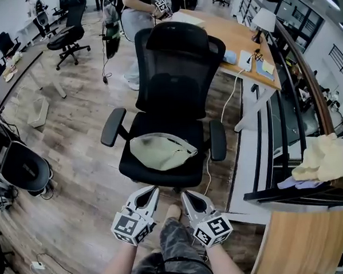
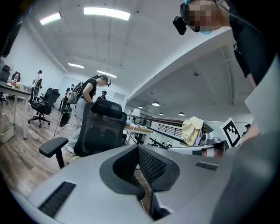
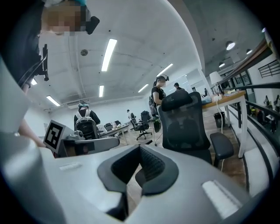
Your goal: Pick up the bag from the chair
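Note:
A beige bag (image 1: 161,151) lies on the seat of a black mesh office chair (image 1: 177,76) in the middle of the head view. Both grippers hang side by side just in front of the seat's front edge, short of the bag. My left gripper (image 1: 153,190) is shut with nothing in it, and so is my right gripper (image 1: 185,194). The left gripper view looks past its closed jaws (image 2: 138,149) at the chair (image 2: 101,129) from the left front. In the right gripper view the closed jaws (image 3: 139,151) face the chair's back (image 3: 183,124).
A person (image 1: 137,15) stands behind the chair beside a wooden desk (image 1: 235,41). A black railing with a yellow cloth (image 1: 324,157) runs along the right. Another black chair (image 1: 18,164) sits at the left, and a white box (image 1: 38,112) lies on the floor.

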A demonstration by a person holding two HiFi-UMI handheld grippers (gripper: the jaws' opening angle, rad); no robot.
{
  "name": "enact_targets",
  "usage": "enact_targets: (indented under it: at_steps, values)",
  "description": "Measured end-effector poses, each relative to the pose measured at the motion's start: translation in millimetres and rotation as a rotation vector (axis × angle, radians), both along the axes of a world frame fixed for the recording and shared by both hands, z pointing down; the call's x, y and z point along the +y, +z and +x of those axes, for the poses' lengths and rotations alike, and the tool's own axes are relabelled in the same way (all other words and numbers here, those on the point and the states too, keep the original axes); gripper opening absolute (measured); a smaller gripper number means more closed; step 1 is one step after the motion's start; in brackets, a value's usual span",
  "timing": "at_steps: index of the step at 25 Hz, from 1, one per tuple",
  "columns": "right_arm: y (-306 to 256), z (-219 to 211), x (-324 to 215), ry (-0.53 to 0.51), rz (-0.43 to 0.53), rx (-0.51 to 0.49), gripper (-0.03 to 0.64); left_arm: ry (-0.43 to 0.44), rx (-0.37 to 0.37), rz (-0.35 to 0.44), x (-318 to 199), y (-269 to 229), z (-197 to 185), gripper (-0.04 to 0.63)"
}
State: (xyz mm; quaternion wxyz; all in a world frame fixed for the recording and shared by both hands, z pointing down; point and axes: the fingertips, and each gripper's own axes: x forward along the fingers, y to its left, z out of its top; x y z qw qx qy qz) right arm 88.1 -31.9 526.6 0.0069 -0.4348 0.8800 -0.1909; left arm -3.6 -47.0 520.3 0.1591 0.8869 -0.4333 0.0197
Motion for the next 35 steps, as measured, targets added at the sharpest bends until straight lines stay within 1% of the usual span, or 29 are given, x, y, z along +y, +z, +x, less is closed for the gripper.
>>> enact_targets:
  at_steps: [7, 10, 11, 12, 14, 15, 18, 21, 23, 26, 29, 31, 35]
  values:
    - [52.2, 18.5, -63.7, 0.067, -0.124, -0.008, 0.009, -0.029, -0.016, -0.063, -57.4, 31.7, 1.1, -0.003]
    - [78.5, 23.8, -87.4, 0.096, -0.194, -0.031, 0.009, -0.046, -0.015, -0.085, -80.3, 47.3, 0.6, -0.003]
    - [88.0, 25.3, -93.6, 0.106, -0.223, -0.046, 0.057, -0.05, -0.016, -0.092, -86.9, 51.8, 0.7, -0.003]
    - [97.7, 27.7, -99.7, 0.123, -0.255, -0.065, 0.067, -0.053, -0.018, -0.1, -92.9, 56.3, 1.1, -0.003]
    - [117.7, 35.3, -112.8, 0.179, -0.323, -0.117, 0.072, -0.057, -0.027, -0.113, -103.9, 66.1, 2.6, -0.003]
    - [127.7, 39.5, -119.5, 0.212, -0.36, -0.151, 0.103, -0.058, -0.032, -0.117, -109.2, 70.6, 3.6, -0.003]
    - [156.6, 48.1, -135.7, 0.295, -0.47, -0.256, 0.147, -0.066, -0.041, -0.126, -122.5, 81.6, 5.7, -0.003]
    - [181.3, 49.3, -146.3, 0.35, -0.573, -0.38, 0.203, -0.083, -0.047, -0.134, -131.7, 90.0, 4.3, -0.003]
    - [193.7, 49.6, -153.4, 0.378, -0.622, -0.457, 0.236, -0.102, -0.05, -0.139, -136.1, 95.4, 1.0, -0.003]
    - [198.1, 47.0, -169.0, 0.401, -0.641, -0.533, 0.265, -0.135, -0.06, -0.139, -141.6, 101.2, -7.4, -0.003]
    - [204.9, 43.4, -181.9, 0.428, -0.672, -0.586, 0.291, -0.171, -0.082, -0.137, -146.5, 107.1, -18.8, -0.003]
    - [210.0, 41.1, -187.9, 0.448, -0.693, -0.626, 0.295, -0.2, -0.102, -0.138, -150.4, 112.6, -28.6, -0.003]
    - [212.3, 39.8, -199.2, 0.481, -0.69, -0.669, 0.295, -0.277, -0.125, -0.15, -157.5, 128.4, -51.9, -0.003]
